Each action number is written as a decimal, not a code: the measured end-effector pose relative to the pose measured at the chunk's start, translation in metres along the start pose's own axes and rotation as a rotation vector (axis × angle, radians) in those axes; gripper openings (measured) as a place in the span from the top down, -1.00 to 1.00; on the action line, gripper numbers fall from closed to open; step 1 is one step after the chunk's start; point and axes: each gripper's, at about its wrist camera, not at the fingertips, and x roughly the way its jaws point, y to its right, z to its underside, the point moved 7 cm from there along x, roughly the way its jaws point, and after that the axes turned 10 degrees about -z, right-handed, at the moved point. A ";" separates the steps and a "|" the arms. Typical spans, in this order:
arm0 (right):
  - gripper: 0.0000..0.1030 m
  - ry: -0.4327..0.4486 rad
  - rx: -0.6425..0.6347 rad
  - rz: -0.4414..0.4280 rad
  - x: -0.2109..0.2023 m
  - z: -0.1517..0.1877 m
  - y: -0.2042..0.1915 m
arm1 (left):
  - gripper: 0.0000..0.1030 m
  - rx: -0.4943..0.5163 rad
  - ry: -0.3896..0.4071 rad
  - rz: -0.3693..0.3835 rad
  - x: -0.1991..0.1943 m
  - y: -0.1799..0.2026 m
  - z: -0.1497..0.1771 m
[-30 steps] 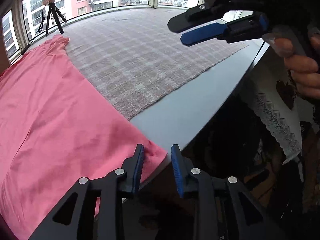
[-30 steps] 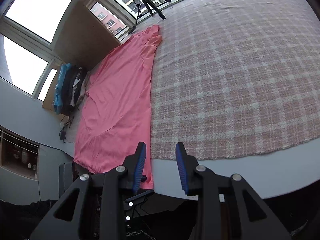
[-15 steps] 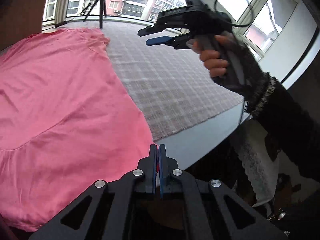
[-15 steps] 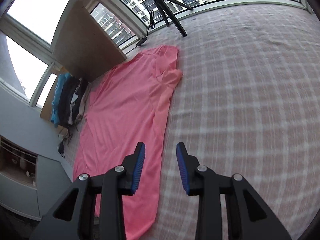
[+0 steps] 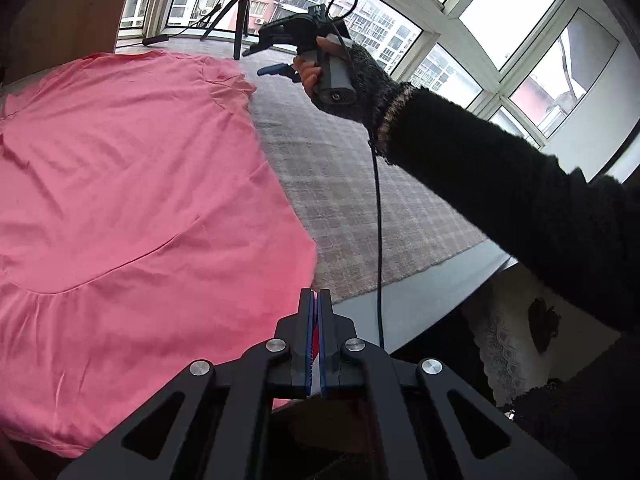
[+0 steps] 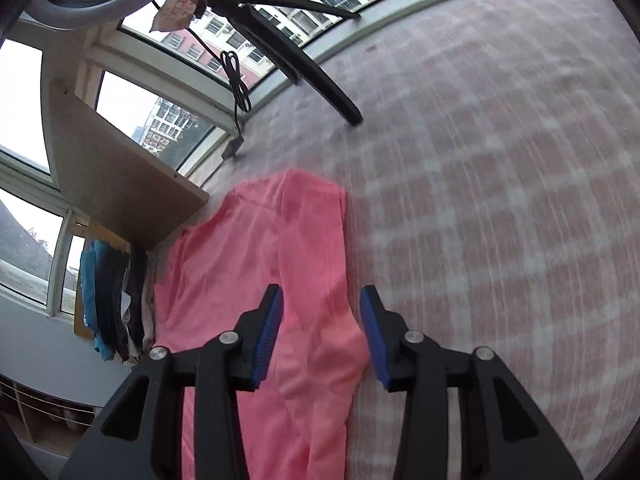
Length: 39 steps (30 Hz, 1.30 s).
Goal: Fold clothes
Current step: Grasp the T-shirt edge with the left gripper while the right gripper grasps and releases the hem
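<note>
left gripper [image 5: 316, 312] pinches the near corner of a pink garment [image 5: 132, 208] spread on the checked cloth's [image 5: 360, 200] left edge; right gripper [image 6: 320, 320], fingers apart, hovers over its far end.

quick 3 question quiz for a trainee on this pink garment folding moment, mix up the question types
1. True or false: the left gripper is shut on the hem corner of the pink garment.
2. Multiple choice: the right gripper is A) shut on cloth, B) open above the garment's far end, C) out of view.
3. Fill in: the garment lies on a ____ cloth covering the table.

Key: 1 true; 2 B; 3 plaid (checked).
</note>
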 end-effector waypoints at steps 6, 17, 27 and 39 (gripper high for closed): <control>-0.09 -0.069 -0.117 0.075 0.049 -0.038 -0.002 | 0.98 -0.032 -0.025 0.000 0.008 -0.010 -0.001; 0.93 -0.134 -0.169 0.162 0.059 -0.048 -0.037 | 0.98 -0.172 0.049 0.061 -0.011 -0.035 -0.004; 0.89 -0.377 -0.335 0.328 0.164 -0.015 -0.159 | 0.98 -0.578 0.114 -0.074 -0.048 -0.155 0.072; 0.05 -0.380 -0.458 0.379 0.118 0.043 -0.148 | 0.98 -0.551 0.100 -0.094 -0.052 -0.167 0.084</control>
